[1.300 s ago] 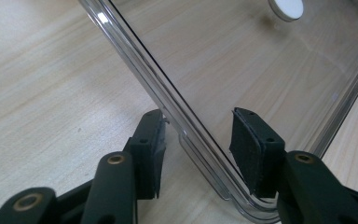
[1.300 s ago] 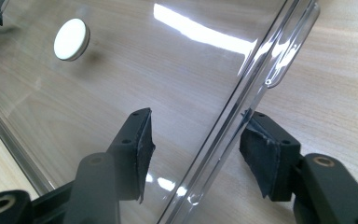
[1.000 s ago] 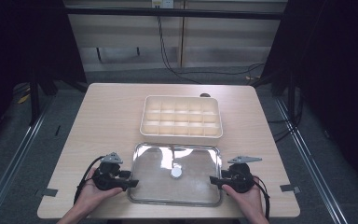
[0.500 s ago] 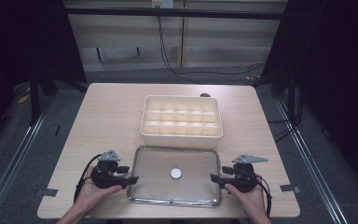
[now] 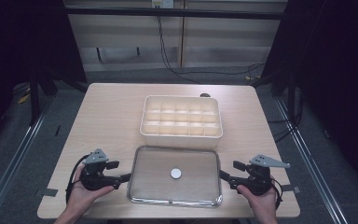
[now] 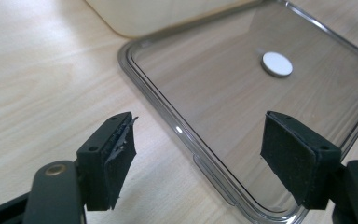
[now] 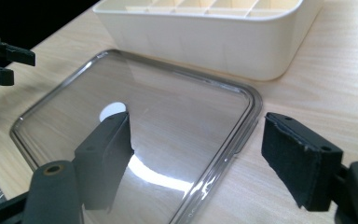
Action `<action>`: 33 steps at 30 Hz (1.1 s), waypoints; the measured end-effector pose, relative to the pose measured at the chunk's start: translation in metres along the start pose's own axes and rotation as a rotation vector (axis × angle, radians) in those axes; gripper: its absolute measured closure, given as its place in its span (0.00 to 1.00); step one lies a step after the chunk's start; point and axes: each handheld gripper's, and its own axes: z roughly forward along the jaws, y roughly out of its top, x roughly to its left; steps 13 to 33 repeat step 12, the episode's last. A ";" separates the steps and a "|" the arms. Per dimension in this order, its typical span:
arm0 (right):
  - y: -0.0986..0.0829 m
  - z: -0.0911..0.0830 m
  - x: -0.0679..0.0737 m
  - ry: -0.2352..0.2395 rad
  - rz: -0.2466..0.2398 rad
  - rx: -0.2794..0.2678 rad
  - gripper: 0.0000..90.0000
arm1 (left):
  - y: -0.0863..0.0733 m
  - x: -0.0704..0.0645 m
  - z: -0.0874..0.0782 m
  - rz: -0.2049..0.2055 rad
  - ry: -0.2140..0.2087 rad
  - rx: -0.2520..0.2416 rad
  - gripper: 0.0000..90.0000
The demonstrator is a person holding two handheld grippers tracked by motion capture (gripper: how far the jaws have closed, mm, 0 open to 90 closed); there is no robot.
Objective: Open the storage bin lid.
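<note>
A clear plastic lid [image 5: 191, 186] lies flat on the table in front of a cream compartment box [image 5: 182, 116]. A small white disc [image 5: 176, 173] marks the lid's middle. My left gripper [image 5: 125, 177] stands open at the lid's left edge. In the left gripper view the lid [image 6: 242, 102] runs between the jaws of this gripper [image 6: 200, 158], and neither pad touches it. My right gripper [image 5: 224, 176] is open at the lid's right edge. In the right gripper view the rim of the lid [image 7: 168, 116] passes between the spread jaws of that gripper [image 7: 196, 154].
The box [image 7: 205, 42] has several empty compartments and stands just beyond the lid's far edge. The wooden table [image 5: 107, 121] ends close behind both hands. Dark floor with rails and cables surrounds it. The left gripper [image 7: 0, 60] shows far off in the right gripper view.
A second ago the lid was glinting and slightly raised between both grippers. It now lies flat and dull, and both grippers have opened and eased back from its edges.
</note>
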 end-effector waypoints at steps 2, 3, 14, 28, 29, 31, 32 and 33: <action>0.001 -0.006 0.002 -0.006 0.001 -0.021 0.26 | -0.001 0.000 -0.003 -0.014 0.004 -0.012 0.28; 0.002 -0.008 0.003 -0.022 -0.018 -0.023 0.25 | -0.002 0.000 -0.005 -0.016 0.009 -0.018 0.27; 0.000 -0.026 -0.006 -0.075 -0.031 -0.076 0.25 | -0.016 -0.004 -0.024 -0.058 0.048 -0.057 0.28; 0.000 -0.026 -0.006 -0.075 -0.031 -0.076 0.25 | -0.016 -0.004 -0.024 -0.058 0.048 -0.057 0.28; 0.000 -0.026 -0.006 -0.075 -0.031 -0.076 0.25 | -0.016 -0.004 -0.024 -0.058 0.048 -0.057 0.28; 0.000 -0.026 -0.006 -0.075 -0.031 -0.076 0.25 | -0.016 -0.004 -0.024 -0.058 0.048 -0.057 0.28; 0.000 -0.026 -0.006 -0.075 -0.031 -0.076 0.25 | -0.016 -0.004 -0.024 -0.058 0.048 -0.057 0.28; 0.000 -0.026 -0.006 -0.075 -0.031 -0.076 0.25 | -0.016 -0.004 -0.024 -0.058 0.048 -0.057 0.28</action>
